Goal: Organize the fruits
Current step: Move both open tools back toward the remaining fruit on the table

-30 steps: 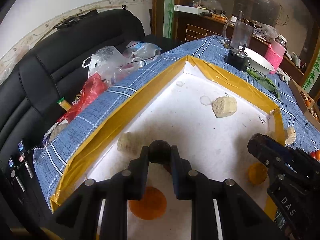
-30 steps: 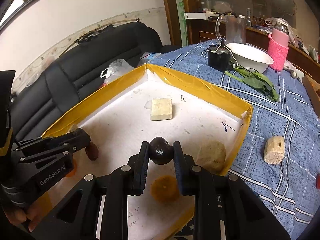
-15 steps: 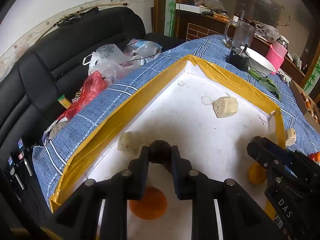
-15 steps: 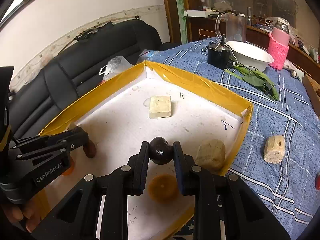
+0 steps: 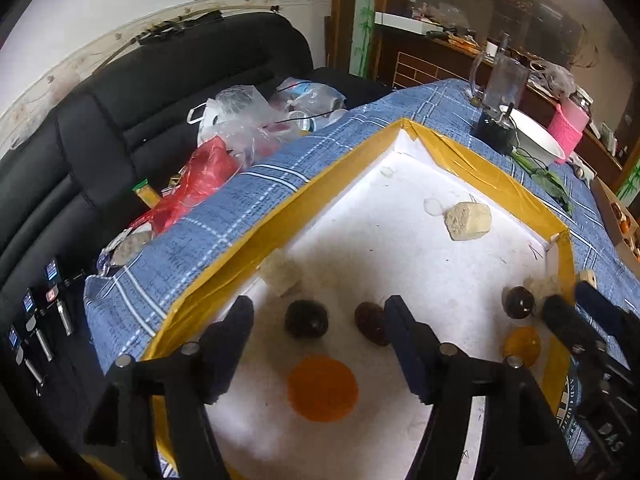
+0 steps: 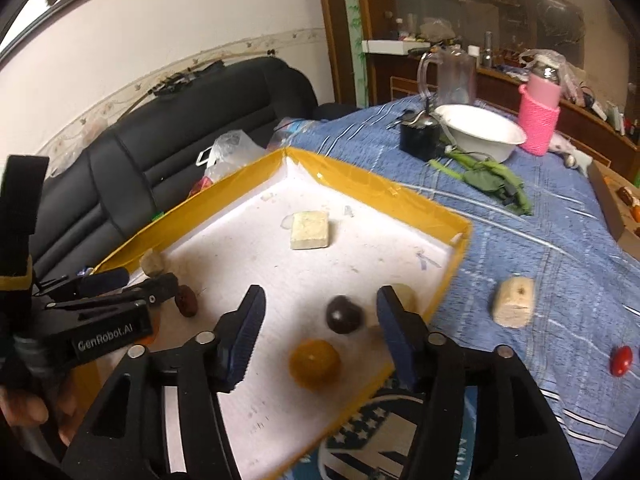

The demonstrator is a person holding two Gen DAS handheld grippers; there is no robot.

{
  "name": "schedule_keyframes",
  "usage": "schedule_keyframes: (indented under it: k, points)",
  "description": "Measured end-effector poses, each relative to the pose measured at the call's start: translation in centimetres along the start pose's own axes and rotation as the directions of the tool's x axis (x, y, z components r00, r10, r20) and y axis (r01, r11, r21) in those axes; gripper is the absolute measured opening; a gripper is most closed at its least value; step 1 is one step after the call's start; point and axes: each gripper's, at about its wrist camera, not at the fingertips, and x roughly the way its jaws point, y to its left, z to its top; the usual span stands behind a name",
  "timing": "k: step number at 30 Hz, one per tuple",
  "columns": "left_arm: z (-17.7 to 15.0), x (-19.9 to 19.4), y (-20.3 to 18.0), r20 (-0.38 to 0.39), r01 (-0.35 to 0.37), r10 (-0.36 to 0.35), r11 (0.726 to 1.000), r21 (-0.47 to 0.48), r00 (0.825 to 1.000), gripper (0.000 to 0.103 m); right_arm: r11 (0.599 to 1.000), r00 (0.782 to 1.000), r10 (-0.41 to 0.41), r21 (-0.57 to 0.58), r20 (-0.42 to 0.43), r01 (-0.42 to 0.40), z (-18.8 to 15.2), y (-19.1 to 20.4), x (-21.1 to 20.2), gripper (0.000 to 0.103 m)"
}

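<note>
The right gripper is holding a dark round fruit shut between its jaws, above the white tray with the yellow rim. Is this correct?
Not quite. The right gripper holds nothing: the right wrist view shows its jaws spread wide apart, and the dark round fruit sits free between them, touching neither, over the white tray with the yellow rim. The rest is right.

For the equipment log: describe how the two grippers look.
Both are black plastic frames with silver bolts and dark blue ribbed fingers. The left gripper carries white "GenRobot.AI" lettering, seen from the right wrist; the right gripper shows "DAS". No cables or sleeves show.
</note>
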Motion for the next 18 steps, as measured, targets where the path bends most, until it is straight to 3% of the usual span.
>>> schedule_keyframes:
  k: [2, 6, 13, 18]
  points:
    - [-0.1, -0.4, 0.0, 0.003, -0.006, 0.006, 1.0, -0.003, 1.0, 0.08, 1.0, 1.0, -0.013, 0.01, 0.016, 0.013, -0.2, -0.6, -1.0, 0.08]
    - [-0.3, -1.2, -0.6, 0.003, -0.008, 0.008, 1.0, 0.009, 1.0, 0.085, 0.999, 0.999, -0.043, 0.033, 0.026, 0.042, -1.0, -2.3, -3.1, 0.09]
    - [-1.3, -3.5, -3.5, 0.056, 0.04, -0.042, 0.998, 0.037, 0.998, 0.087, 0.983, 0.99, -0.142, 0.121, 0.017, 0.139, -4.8, -7.3, -7.1, 0.093]
    - [-2.8, -5.1, -8.5, 0.098, 0.121, -0.135, 0.983, 0.139, 0.986, 0.088, 0.949, 0.976, -0.215, 0.243, 0.033, 0.201, -8.6, -12.8, -11.2, 0.093]
